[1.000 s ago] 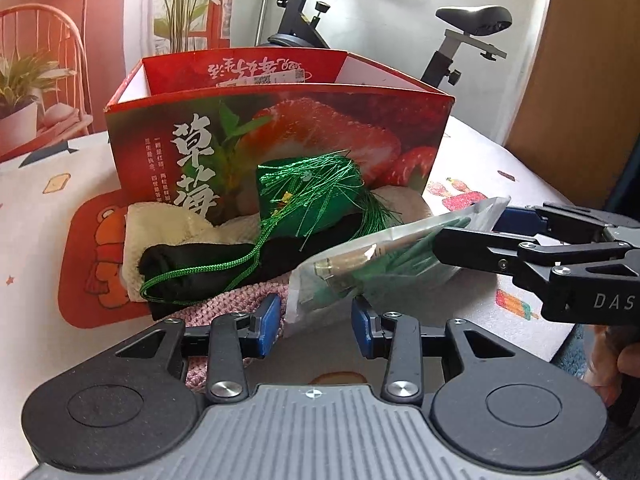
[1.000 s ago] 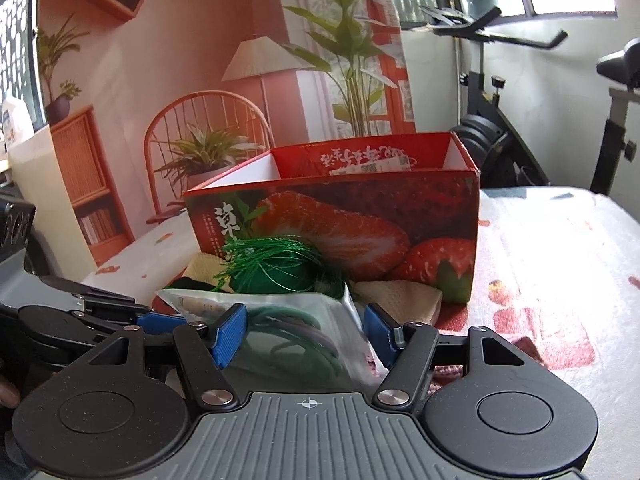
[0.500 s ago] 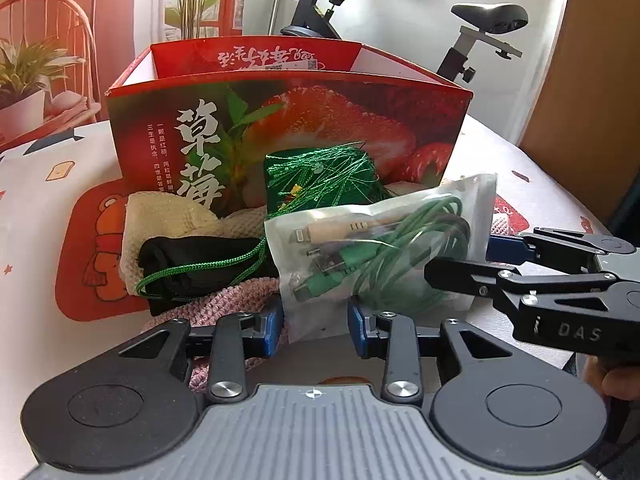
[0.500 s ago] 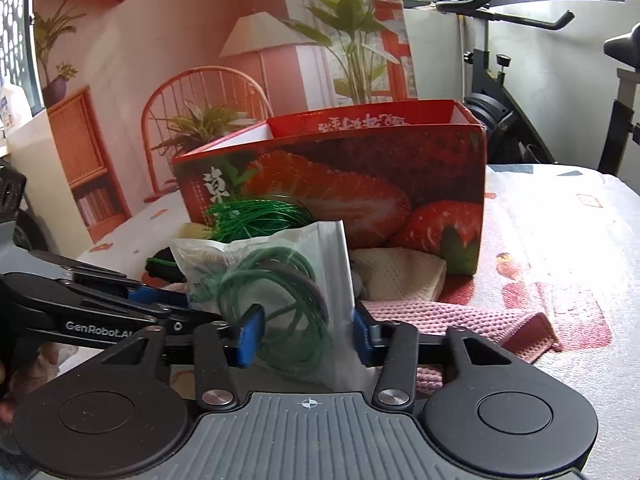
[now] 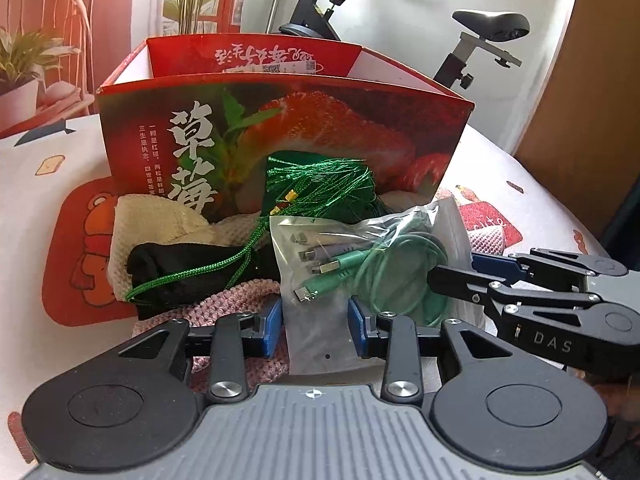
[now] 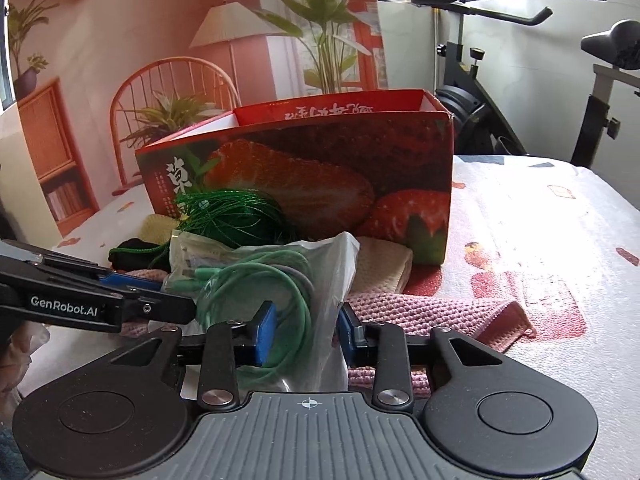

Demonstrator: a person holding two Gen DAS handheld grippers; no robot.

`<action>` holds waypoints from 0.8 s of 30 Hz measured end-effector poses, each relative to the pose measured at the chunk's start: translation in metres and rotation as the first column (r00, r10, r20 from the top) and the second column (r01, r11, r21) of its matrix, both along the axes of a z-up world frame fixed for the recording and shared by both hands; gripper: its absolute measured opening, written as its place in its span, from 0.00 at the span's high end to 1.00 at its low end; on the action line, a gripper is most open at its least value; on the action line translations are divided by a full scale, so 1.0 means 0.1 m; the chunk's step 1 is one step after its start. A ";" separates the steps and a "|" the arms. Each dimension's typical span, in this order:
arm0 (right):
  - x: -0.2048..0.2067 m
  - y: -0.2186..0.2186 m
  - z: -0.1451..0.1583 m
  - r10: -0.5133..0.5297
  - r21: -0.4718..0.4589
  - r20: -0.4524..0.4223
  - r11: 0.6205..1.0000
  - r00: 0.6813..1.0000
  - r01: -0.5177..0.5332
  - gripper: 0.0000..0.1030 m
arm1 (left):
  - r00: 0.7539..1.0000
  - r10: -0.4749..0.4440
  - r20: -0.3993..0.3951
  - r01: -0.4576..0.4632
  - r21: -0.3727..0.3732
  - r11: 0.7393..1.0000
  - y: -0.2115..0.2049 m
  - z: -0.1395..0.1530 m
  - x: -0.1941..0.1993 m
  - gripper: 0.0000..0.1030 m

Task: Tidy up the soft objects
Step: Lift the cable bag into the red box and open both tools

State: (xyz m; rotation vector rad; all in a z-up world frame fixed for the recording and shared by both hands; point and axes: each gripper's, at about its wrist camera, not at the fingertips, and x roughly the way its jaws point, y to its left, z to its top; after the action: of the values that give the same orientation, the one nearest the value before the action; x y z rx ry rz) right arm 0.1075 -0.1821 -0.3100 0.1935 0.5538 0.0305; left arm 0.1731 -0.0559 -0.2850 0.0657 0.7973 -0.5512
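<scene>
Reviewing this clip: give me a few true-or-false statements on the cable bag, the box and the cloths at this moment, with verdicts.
1. The clear plastic bag of green cables stands between the right tongs' fingers. True.
2. The red strawberry-print cardboard box is closed with a lid. False: its top is open.
3. The pink knitted cloth lies on the table in front of the box. True.
4. The black fabric bundle is inside the box. False: it lies outside, in front of it.
5. The left tongs grip the shiny green tassel bundle. False: the bag sits between their fingers.
</scene>
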 end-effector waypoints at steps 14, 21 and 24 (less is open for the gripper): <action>0.04 -0.05 -0.05 0.027 0.060 -0.045 0.998 0.999 -0.025 0.69 | 0.999 -0.033 -0.006 0.033 -0.001 0.999 -0.06 0.00 -0.11 0.65; 0.09 -0.16 -0.11 0.017 0.169 -0.081 0.986 0.997 -0.003 0.64 | 0.999 -0.022 -0.036 0.023 0.024 0.999 -0.09 -0.07 -0.12 0.64; 0.08 -0.14 -0.09 0.030 0.179 -0.080 0.984 0.996 -0.015 0.70 | 0.999 -0.038 -0.002 0.038 0.062 0.997 -0.15 -0.02 -0.18 0.64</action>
State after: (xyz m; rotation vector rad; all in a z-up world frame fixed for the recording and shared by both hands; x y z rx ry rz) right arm 0.1153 -0.1961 -0.3190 0.3649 0.6354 0.0946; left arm 0.1556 -0.0712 -0.2868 0.1376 0.8150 -0.5625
